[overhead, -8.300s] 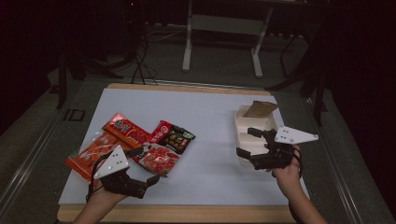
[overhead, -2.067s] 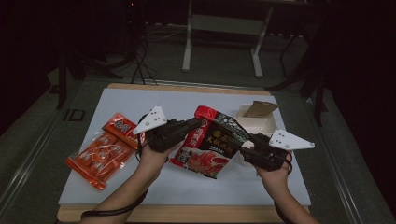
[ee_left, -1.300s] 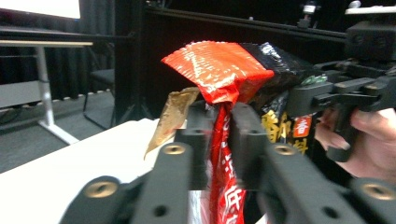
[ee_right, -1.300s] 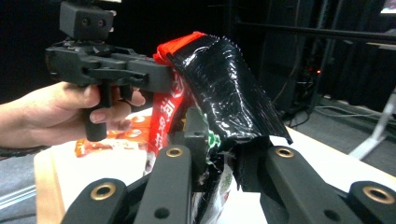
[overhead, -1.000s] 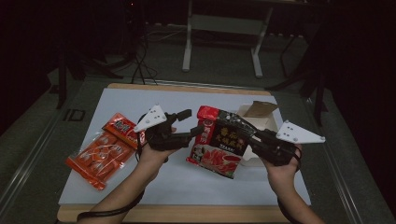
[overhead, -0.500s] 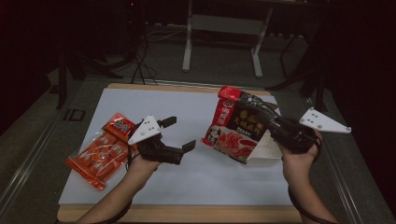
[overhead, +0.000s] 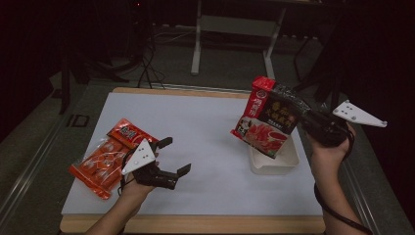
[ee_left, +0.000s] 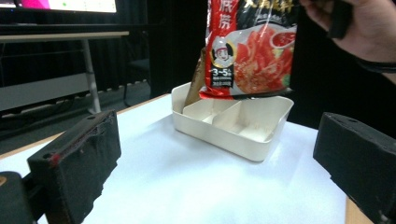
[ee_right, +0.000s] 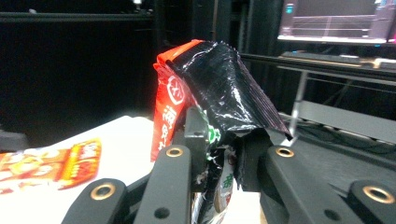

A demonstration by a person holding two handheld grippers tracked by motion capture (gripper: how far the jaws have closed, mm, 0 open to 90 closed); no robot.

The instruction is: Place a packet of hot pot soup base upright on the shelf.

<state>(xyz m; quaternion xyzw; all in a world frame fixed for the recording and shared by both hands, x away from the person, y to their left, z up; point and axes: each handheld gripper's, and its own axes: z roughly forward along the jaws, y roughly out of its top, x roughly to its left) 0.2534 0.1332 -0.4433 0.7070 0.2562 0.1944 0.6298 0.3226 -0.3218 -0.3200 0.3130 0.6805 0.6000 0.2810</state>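
Note:
A large red and black food packet [overhead: 266,117] hangs tilted above a white divided box [overhead: 289,157] at the table's right. My right gripper [overhead: 302,111] is shut on the packet's black upper edge. The right gripper view has the jaws pinching the crumpled packet [ee_right: 210,84] at the gripper [ee_right: 219,156]. My left gripper [overhead: 174,156] rests low at the front left, open and holding nothing. Between its wide-apart jaws, the left gripper view looks at the box [ee_left: 224,135], the packet [ee_left: 252,46] hanging over the box's back wall, and the person's hand [ee_left: 364,23].
A clear orange snack packet [overhead: 98,164] and a smaller red packet [overhead: 129,134] lie on the white table sheet [overhead: 195,117] just left of my left gripper. They appear as flat packets [ee_right: 51,168] in the right gripper view. A desk frame [overhead: 198,44] stands beyond the table.
The left gripper let go of the big packet, opened and drew back down to the left. The right gripper carried the packet right, over the white box.

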